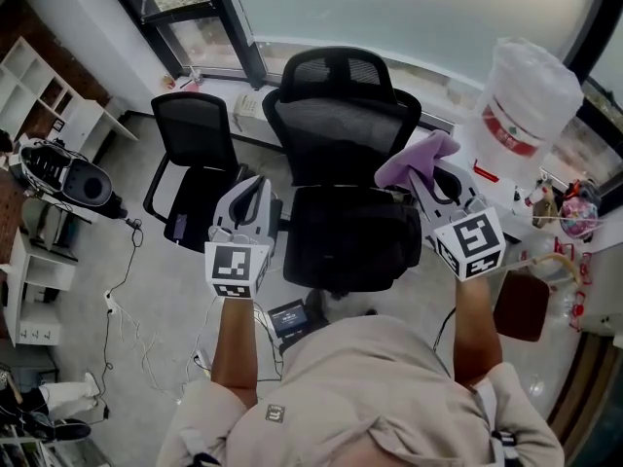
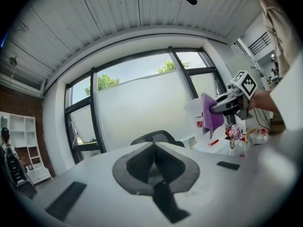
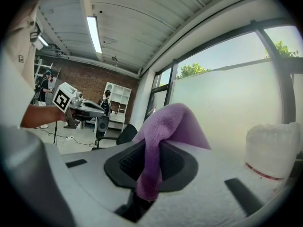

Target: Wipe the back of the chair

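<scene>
A black mesh office chair stands in front of me, with its headrest (image 1: 336, 71), back (image 1: 341, 129) and seat (image 1: 355, 236) facing me. My right gripper (image 1: 421, 175) is shut on a purple cloth (image 1: 417, 154), held just right of the chair's back near the armrest. The cloth (image 3: 163, 122) drapes over the right gripper (image 3: 154, 143) and hangs into its jaw recess. My left gripper (image 1: 255, 187) hovers left of the seat, shut and holding nothing (image 2: 154, 148). The chair's top (image 2: 156, 137) peeks over the left gripper's jaws, with the cloth (image 2: 210, 111) to the right.
A second black chair (image 1: 195, 139) stands to the left against the window wall. A large plastic-wrapped water jug (image 1: 526, 95) sits on a cluttered table at the right. Cables (image 1: 127, 309) trail over the floor at the left, beside white shelves (image 1: 39, 90).
</scene>
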Available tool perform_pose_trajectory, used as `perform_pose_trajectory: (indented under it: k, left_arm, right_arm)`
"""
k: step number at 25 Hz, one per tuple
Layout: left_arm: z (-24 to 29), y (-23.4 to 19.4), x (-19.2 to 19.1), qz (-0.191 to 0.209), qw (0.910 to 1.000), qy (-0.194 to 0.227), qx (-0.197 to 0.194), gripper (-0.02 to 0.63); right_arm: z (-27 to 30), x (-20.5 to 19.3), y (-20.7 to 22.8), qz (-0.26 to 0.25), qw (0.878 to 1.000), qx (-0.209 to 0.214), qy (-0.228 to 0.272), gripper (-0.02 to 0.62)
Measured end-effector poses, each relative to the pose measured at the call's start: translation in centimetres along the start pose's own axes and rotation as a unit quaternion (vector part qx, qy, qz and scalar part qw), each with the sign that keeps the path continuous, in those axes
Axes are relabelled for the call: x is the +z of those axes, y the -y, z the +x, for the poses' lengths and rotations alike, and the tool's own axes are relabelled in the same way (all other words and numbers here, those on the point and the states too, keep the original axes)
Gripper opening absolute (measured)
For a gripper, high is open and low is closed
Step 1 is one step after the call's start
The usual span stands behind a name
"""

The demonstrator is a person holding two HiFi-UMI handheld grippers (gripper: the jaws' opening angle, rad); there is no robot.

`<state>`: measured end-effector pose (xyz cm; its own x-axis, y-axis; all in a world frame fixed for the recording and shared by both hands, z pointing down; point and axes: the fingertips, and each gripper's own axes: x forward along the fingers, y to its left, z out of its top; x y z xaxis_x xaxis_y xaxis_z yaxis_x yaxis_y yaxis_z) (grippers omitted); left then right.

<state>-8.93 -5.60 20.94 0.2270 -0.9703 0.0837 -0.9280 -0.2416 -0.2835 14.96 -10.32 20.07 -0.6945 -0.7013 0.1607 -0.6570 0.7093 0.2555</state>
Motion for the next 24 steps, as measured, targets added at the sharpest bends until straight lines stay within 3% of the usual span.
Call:
perform_pose_trajectory:
  k: [9, 24]
  left_arm:
    - [-1.4, 2.5, 1.0, 0.004, 1.0, 0.004, 0.001, 0.011]
    - [-0.4, 3.4, 0.9, 0.008, 1.0, -0.003, -0.004, 0.011]
  right_arm:
    - [-3.1, -0.8, -0.4, -0.006, 1.0, 0.004, -0.007, 0.044]
    - [-3.2, -1.6, 0.5, 0.0, 1.0, 0.004, -0.009, 0.044]
